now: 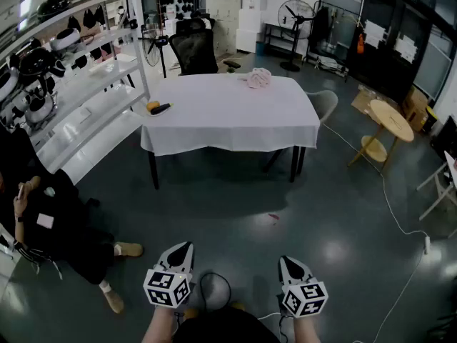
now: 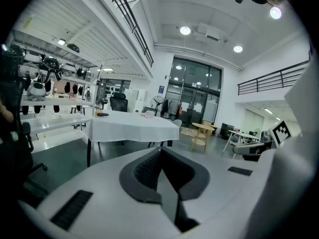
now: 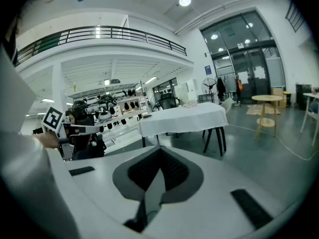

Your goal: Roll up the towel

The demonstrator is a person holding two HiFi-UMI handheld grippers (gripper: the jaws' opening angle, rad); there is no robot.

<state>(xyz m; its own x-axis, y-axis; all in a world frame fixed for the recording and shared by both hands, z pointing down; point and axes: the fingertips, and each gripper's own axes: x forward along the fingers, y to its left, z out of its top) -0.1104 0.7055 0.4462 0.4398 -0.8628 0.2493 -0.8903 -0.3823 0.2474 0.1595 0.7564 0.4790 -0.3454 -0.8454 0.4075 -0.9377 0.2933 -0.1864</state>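
A crumpled pink towel point(image 1: 258, 78) lies on the far side of a table covered with a white cloth point(image 1: 228, 113), well ahead of me across the grey floor. The towel shows small in the left gripper view point(image 2: 148, 114) and in the right gripper view point(image 3: 190, 103). My left gripper point(image 1: 181, 249) is low at the picture's bottom, jaws shut with nothing between them. My right gripper point(image 1: 288, 261) is beside it, also shut and empty. Both are far from the table, held over the floor.
A yellow and black object point(image 1: 158, 108) lies at the table's left edge. White shelving point(image 1: 64, 91) with helmets runs along the left. A seated person point(image 1: 50, 227) is at the near left. A round wooden table point(image 1: 391, 120) stands right; a cable point(image 1: 389, 199) crosses the floor.
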